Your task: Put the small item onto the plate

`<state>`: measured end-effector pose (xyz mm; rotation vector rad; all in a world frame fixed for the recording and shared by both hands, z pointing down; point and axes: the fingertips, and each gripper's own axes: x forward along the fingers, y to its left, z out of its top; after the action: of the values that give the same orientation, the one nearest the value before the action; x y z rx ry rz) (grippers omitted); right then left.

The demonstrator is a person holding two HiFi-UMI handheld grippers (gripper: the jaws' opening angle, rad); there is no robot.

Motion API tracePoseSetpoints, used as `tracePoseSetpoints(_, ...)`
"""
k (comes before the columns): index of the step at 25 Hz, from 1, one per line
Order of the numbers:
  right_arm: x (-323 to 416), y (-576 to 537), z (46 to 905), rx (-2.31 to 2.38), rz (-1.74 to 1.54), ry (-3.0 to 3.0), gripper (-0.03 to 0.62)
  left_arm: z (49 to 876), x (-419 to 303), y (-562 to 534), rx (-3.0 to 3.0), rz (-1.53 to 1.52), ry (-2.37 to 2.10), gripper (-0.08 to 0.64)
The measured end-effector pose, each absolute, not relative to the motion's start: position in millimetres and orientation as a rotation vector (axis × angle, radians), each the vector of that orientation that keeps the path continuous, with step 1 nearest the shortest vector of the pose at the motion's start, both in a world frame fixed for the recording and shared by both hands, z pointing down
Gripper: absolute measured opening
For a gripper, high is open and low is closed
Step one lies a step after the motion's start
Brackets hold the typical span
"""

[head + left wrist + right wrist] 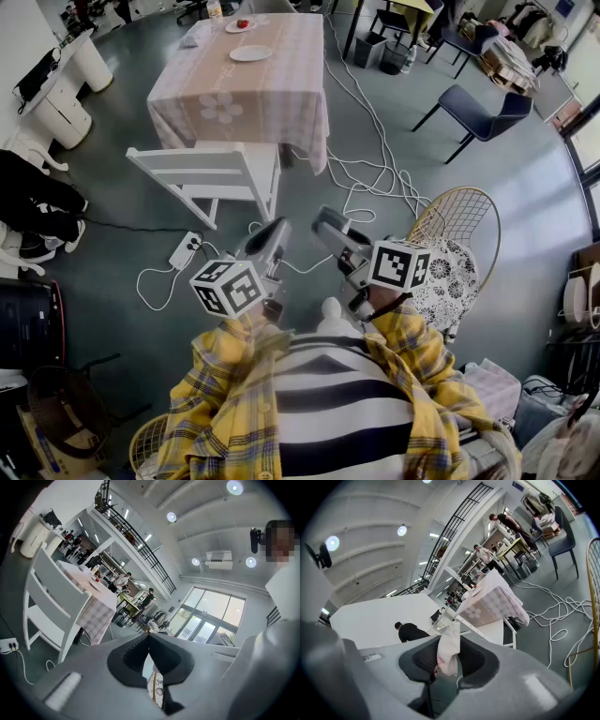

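Note:
My right gripper [451,639] is shut on a small, pale, crumpled item [448,652] with a pinkish tint, which stands up between the dark pads. In the head view this gripper [324,218] is held low in front of the person, pointing toward the table [234,89]. A white plate [250,53] lies on the checked tablecloth, and a second plate [240,26] with something red sits behind it. My left gripper [149,636] is beside the right one [277,226]. Its jaws meet at the tip with nothing between them.
A white wooden chair [211,178] stands between the grippers and the table. Cables [375,159] trail over the grey floor, with a power strip [186,249] at the left. A gold wire chair [455,244] is at the right and a blue chair [483,111] farther back.

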<state>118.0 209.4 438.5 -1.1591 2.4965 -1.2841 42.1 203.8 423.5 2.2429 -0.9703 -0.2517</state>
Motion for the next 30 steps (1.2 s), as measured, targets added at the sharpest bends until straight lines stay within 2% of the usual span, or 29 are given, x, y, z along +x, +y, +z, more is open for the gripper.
tracePoseSetpoints(11, 108.8, 211.9, 439.9, -1.178, -1.241, 2.549, 0.106, 432.8, 45.6, 203.8, 2.289, -0.178, -1.025, -0.012)
tracePoseSetpoints(19, 95.0, 209.7, 434.0, -1.284, -1.082, 2.659, 0.104, 434.8, 33.6, 201.8, 2.288, -0.17, -1.038, -0.012)
tracePoseSetpoints(30, 50.7, 216.5, 442.0, -1.307, -1.1, 2.673, 0.104, 447.6, -9.1, 200.8, 2.246, -0.143, -1.058, -0.012)
